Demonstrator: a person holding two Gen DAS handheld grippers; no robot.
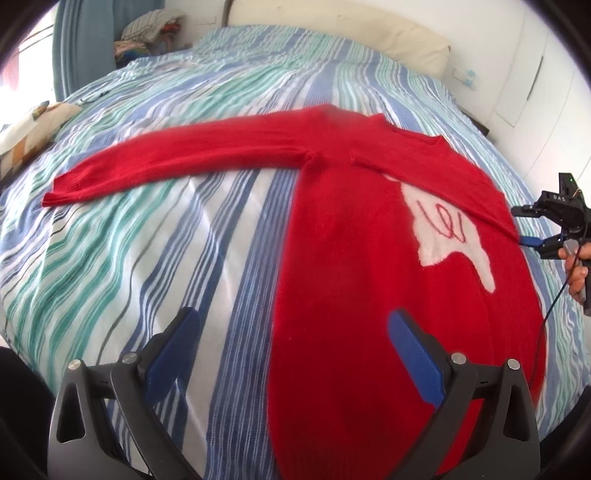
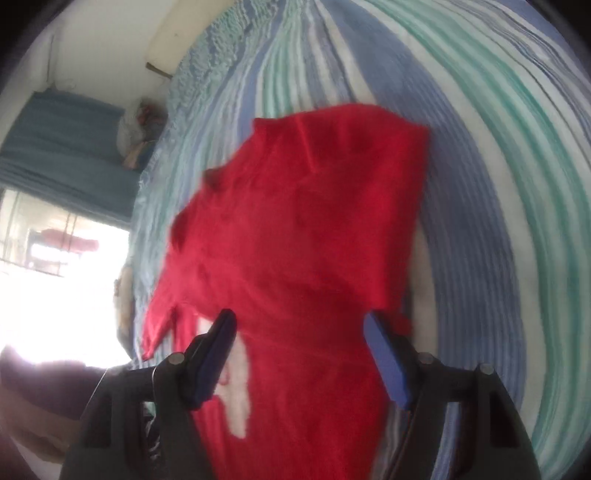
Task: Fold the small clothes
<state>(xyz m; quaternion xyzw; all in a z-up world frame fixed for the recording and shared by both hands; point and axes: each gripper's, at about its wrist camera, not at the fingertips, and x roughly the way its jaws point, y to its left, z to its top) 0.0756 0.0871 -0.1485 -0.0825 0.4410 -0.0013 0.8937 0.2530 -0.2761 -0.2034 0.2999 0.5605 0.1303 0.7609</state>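
A red sweater [image 1: 351, 258] with a white patch [image 1: 443, 229] lies flat on the striped bedspread [image 1: 147, 240]. One sleeve [image 1: 166, 162] stretches out to the left. At the right, red cloth lies folded over the top of the patch. My left gripper [image 1: 295, 332] hovers open above the sweater's lower left edge, one finger over the bedspread and one over red knit. My right gripper [image 1: 532, 236] sits at the sweater's right edge, held by a hand [image 1: 576, 269]. In the right wrist view my right gripper [image 2: 299, 325] is open above the blurred sweater [image 2: 314, 221], nothing pinched.
A cream pillow [image 1: 406, 40] lies at the headboard. A pile of clothes [image 1: 151, 29] sits in the back left corner by a blue curtain [image 1: 74, 44]. A patterned cushion [image 1: 29, 129] rests at the bed's left edge. White cupboard doors [image 1: 535, 92] stand at the right.
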